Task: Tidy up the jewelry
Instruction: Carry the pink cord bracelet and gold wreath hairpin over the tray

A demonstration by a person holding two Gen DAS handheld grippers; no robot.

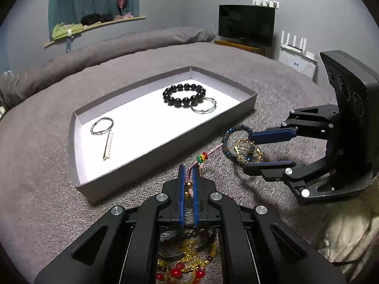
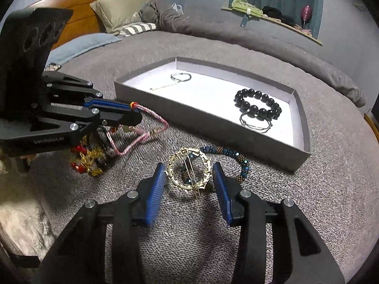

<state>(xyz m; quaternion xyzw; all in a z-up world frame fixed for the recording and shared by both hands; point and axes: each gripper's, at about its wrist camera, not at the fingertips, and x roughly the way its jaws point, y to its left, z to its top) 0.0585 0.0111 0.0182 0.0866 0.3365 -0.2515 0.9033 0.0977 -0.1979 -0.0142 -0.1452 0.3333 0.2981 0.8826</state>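
Here, label by label, a bed-top jewelry sort caught mid-step

Gold ring clasp (image 2: 188, 171): lower centre of the right wrist view, lying flat on the grey blanket (image 2: 319, 201), its pin pointing toward the camera, overlapping a blue beaded bracelet (image 2: 233, 153)

Right gripper (image 2: 188, 179): jaws part-way apart, one blue pad on each side of the clasp; whether the pads touch its rim cannot be told

Pink cord (image 1: 189, 174): bottom centre of the left wrist view, pinched near its coloured knots

Left gripper (image 1: 188, 177): jaws together, clamped on the pink cord, above a tangle of red and gold pieces (image 1: 187, 260) at the bottom edge

Tray (image 1: 165, 146): grey shallow box, centre-left of the left wrist view, well beyond the clasp; it holds a black bead bracelet (image 1: 183, 95), two wire bangles and a pale bar clip (image 1: 107, 145)

Step in hand, as judged: taking up the clasp for the tray

Doing it well: seat both pads squarely on opposite sides of the gold rim, lift straight up so the pin clears the blue beads below, and keep the left grip quiet so the cord drags nothing along
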